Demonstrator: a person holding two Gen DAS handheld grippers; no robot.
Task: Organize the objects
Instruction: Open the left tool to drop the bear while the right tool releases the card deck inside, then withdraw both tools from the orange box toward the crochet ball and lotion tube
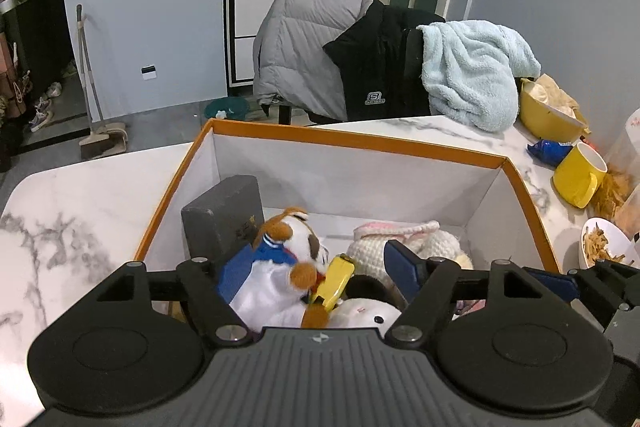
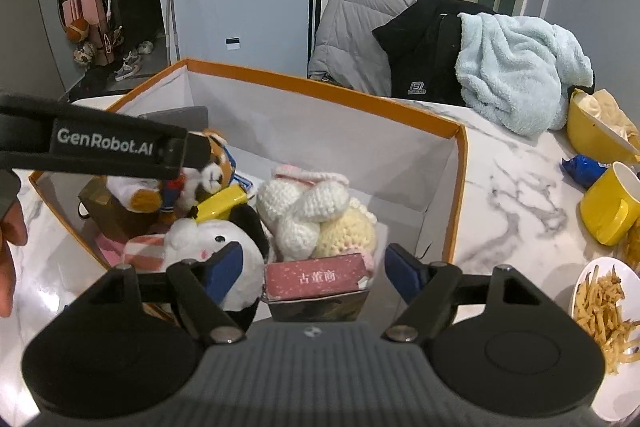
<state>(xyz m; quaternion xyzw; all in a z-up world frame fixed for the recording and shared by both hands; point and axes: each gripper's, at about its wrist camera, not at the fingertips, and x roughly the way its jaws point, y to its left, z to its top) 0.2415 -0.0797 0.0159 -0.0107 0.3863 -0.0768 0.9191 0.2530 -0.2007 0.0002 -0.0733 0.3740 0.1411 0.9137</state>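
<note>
Both views look forward and slightly down along a gripper's fingers, from close above the near edge of an orange-rimmed box (image 1: 352, 143) on a marble table (image 1: 80, 195). The left wrist camera sits at the box's near left, with the left gripper (image 1: 316, 275) spread wide over the plush dog (image 1: 296, 239). The right wrist camera sits further right and nearer the front wall, the right gripper (image 2: 316, 271) spread above a pink carton (image 2: 316, 277); the left gripper's body crosses its upper left. Both share the box (image 2: 328, 95), the dog (image 2: 208, 171), the crocheted rabbit (image 1: 400, 239) (image 2: 304, 203), the yellow mug (image 1: 580, 179) (image 2: 612, 203), the pale blue fleece (image 1: 476, 71) (image 2: 520, 67) and the room behind.
</note>
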